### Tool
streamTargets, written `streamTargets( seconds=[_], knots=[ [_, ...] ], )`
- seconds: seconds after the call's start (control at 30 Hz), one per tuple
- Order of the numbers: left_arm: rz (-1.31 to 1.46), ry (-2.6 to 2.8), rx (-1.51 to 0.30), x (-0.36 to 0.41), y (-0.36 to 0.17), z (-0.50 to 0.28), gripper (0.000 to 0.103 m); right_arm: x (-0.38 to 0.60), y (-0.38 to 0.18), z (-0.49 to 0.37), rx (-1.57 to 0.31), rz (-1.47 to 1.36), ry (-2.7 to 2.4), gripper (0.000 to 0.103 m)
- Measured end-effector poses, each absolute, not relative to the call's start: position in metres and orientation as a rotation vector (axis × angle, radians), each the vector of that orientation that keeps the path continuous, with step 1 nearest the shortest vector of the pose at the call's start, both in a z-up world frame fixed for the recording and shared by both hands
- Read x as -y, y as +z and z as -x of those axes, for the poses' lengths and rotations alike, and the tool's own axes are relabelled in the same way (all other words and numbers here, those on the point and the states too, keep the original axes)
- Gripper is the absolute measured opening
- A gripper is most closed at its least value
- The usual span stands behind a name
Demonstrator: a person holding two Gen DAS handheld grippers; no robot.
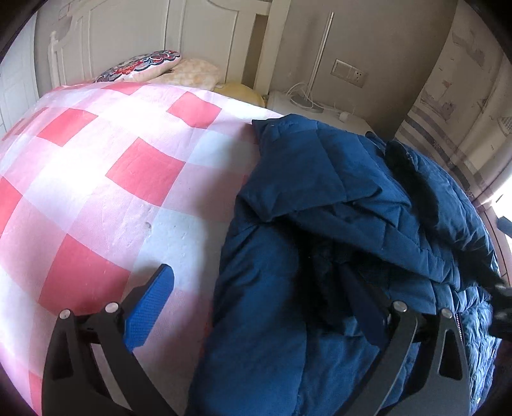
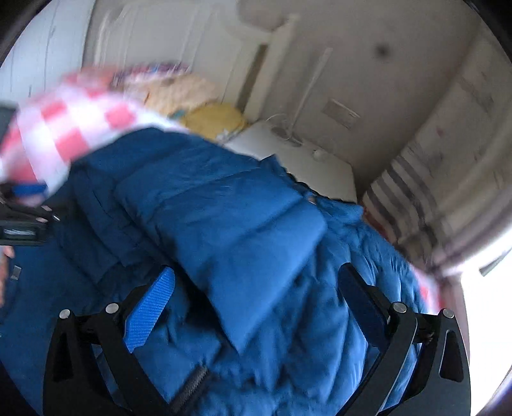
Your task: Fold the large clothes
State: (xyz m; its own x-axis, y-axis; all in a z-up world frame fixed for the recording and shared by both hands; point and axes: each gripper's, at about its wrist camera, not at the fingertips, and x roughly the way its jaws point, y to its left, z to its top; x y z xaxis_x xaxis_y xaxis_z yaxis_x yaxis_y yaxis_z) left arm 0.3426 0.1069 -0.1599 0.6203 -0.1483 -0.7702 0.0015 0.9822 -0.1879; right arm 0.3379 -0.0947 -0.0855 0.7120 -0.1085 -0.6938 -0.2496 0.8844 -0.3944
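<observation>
A big blue quilted jacket (image 1: 336,224) lies bunched on the right side of a bed with a red, pink and white checked sheet (image 1: 96,179). My left gripper (image 1: 256,272) is open just above the jacket's left edge, its left pad over the sheet and its right pad over a dark fold. In the blurred right wrist view the jacket (image 2: 230,224) fills the middle, with a sleeve folded over the body. My right gripper (image 2: 256,275) is open just above it, holding nothing. The left gripper (image 2: 22,211) shows at the far left edge.
Pillows (image 1: 144,65) and a yellow cushion (image 1: 240,91) lie at the head of the bed by the white headboard (image 1: 134,28). A white nightstand (image 1: 307,105) with cables stands beyond the jacket. A striped curtain (image 1: 448,128) hangs at the right.
</observation>
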Motion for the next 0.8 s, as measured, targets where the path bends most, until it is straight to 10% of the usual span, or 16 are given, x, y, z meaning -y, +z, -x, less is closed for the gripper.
streamTargets(
  seconds=[0.17, 0.3, 0.37, 0.57, 0.8],
  knots=[
    [0.174, -0.091, -0.897, -0.107, -0.161, -0.345, 0.101, 0.061, -0.102, -0.352, -0.737, 0.677, 0.008, 0.095],
    [0.182, -0.095, -0.893, -0.108, -0.162, -0.345, 0.101, 0.054, -0.102, -0.351, -0.721, 0.698, 0.048, 0.039],
    [0.188, -0.098, -0.891, -0.109, -0.162, -0.345, 0.101, 0.074, -0.078, -0.339, -0.647, 0.537, 0.064, 0.031],
    [0.173, -0.091, -0.897, -0.107, -0.162, -0.347, 0.101, 0.264, -0.055, -0.289, -0.566, -0.559, 0.156, 0.031],
    [0.171, -0.091, -0.897, -0.107, -0.161, -0.347, 0.101, 0.344, -0.146, -0.265, -0.680, -0.949, 0.096, 0.043]
  ],
)
